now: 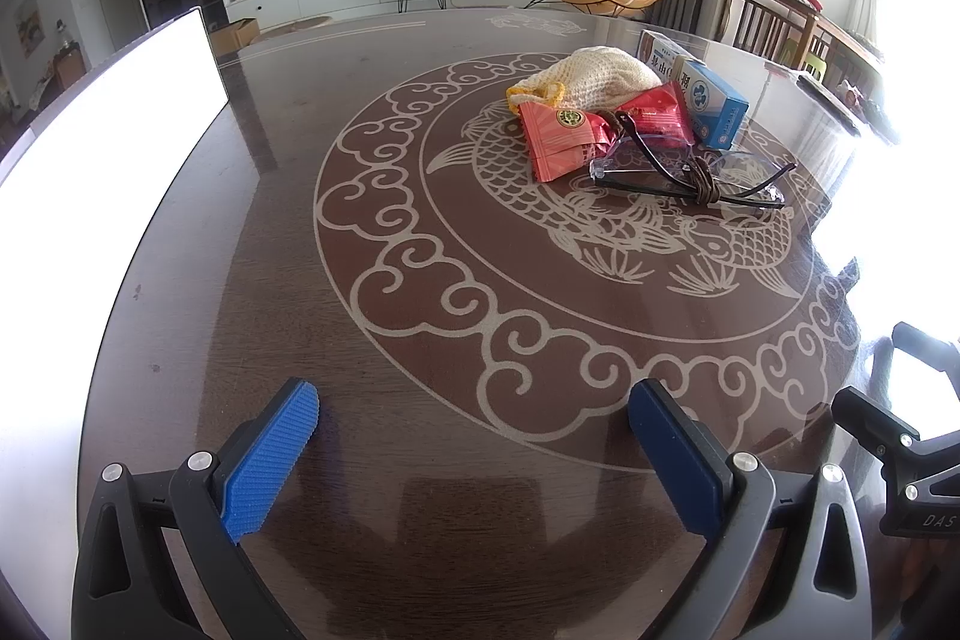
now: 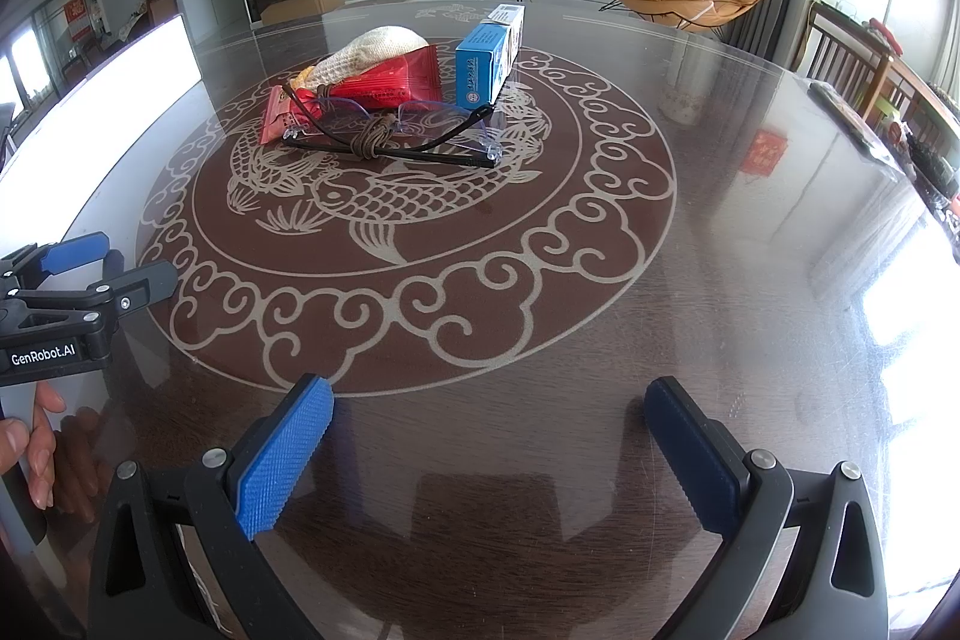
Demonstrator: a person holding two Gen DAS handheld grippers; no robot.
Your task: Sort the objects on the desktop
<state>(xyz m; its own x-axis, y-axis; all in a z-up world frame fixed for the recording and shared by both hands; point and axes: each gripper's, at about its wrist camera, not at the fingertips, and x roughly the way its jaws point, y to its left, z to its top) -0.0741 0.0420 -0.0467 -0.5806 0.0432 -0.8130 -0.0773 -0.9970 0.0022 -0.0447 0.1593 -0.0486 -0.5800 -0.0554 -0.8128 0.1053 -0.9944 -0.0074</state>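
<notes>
A pile of objects lies in the middle of the round table (image 1: 420, 340): a cream knitted pouch (image 1: 594, 79), red snack packets (image 1: 567, 139), a blue and white box (image 1: 717, 103) and clear glasses with a brown cord (image 1: 690, 172). The same pile shows in the right wrist view: pouch (image 2: 378, 46), red packet (image 2: 384, 85), blue box (image 2: 486, 61), glasses (image 2: 396, 133). My left gripper (image 1: 474, 430) is open and empty, low over the near table edge. My right gripper (image 2: 489, 430) is open and empty, well short of the pile.
The glossy dark table (image 2: 690, 250) carries a fish and cloud pattern. A bright white panel (image 1: 102, 118) stands at the left edge. Wooden chairs (image 2: 840, 64) and clutter stand at the right. The left gripper's body (image 2: 66, 304) shows at the right wrist view's left side.
</notes>
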